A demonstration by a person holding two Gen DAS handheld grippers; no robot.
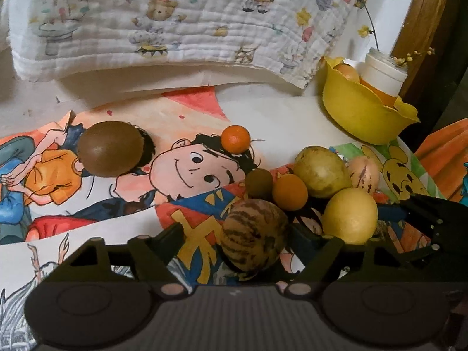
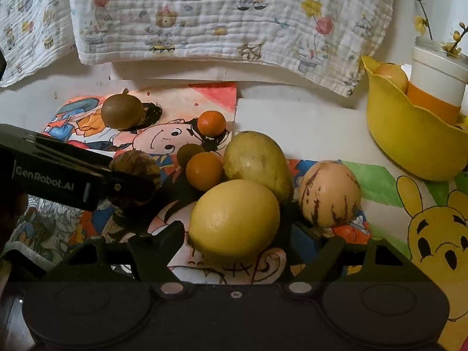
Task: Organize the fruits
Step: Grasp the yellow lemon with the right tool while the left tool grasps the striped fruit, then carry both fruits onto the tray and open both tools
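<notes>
Fruit cluster: striped brown melon-like fruit (image 1: 253,235), round yellow lemon (image 2: 234,219), oblong green-yellow mango (image 2: 257,163), pale egg-shaped fruit with dark purple streaks (image 2: 330,193), smooth orange tangerine (image 2: 204,171) and small olive-green fruit (image 2: 188,151), lying close together on the drawings.
Stray fruit: large brown matte ball-shaped fruit (image 1: 110,149) well apart to the far left; small orange citrus (image 1: 235,139) alone between it and the cluster.
Left gripper (image 1: 234,239): fingers spread wide on either side of the striped fruit; contact cannot be told.
Right gripper (image 2: 237,234): fingers spread wide, the lemon between them; contact cannot be told.
Surface: white tabletop (image 2: 292,122) covered with hand-coloured cartoon drawings (image 1: 190,169) on paper, one showing a yellow bear (image 2: 435,239).
Container: glossy yellow bowl (image 2: 409,146) with wavy rim, at the far right.
Contents: one orange-yellow fruit (image 2: 392,76) and a white cup with an orange band (image 2: 435,87) holding a sprig of yellow flowers.
Backdrop: white quilted cloth (image 2: 219,14), crinkled, printed with bears and balloons, hanging behind the table.
Edge: brown wooden frame (image 1: 424,14) at upper right of the left wrist view.
</notes>
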